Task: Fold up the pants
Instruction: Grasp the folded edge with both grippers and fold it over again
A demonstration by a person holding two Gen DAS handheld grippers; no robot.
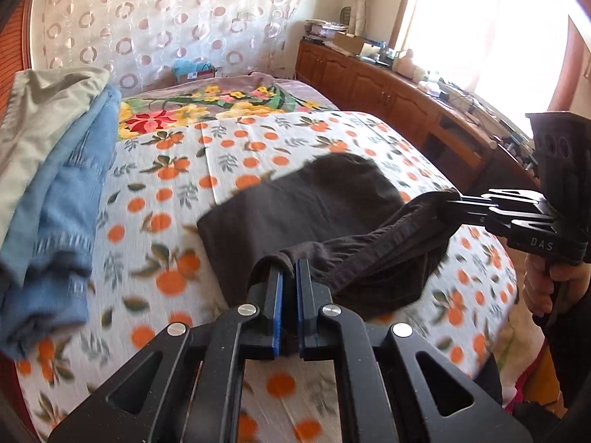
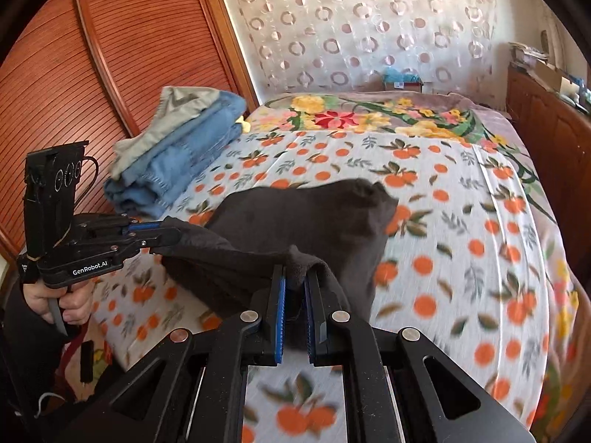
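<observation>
Dark brown pants (image 1: pixel 295 206) lie on the orange-patterned bed sheet, with their near edge lifted off the bed. My left gripper (image 1: pixel 290 269) is shut on one corner of that edge. My right gripper (image 2: pixel 295 277) is shut on the other corner. The lifted edge hangs in a band between the two grippers. In the left wrist view the right gripper (image 1: pixel 458 197) shows at the right, pinching the fabric. In the right wrist view the left gripper (image 2: pixel 168 234) shows at the left. The pants (image 2: pixel 306 217) stretch away toward the middle of the bed.
A stack of folded clothes, blue (image 1: pixel 62 203) under light green, sits at the bed's left side (image 2: pixel 177 147). A flowered blanket (image 1: pixel 218 105) covers the far end. A wooden cabinet (image 1: pixel 388 88) lines the right; a slatted wooden door (image 2: pixel 74 74) is on the left.
</observation>
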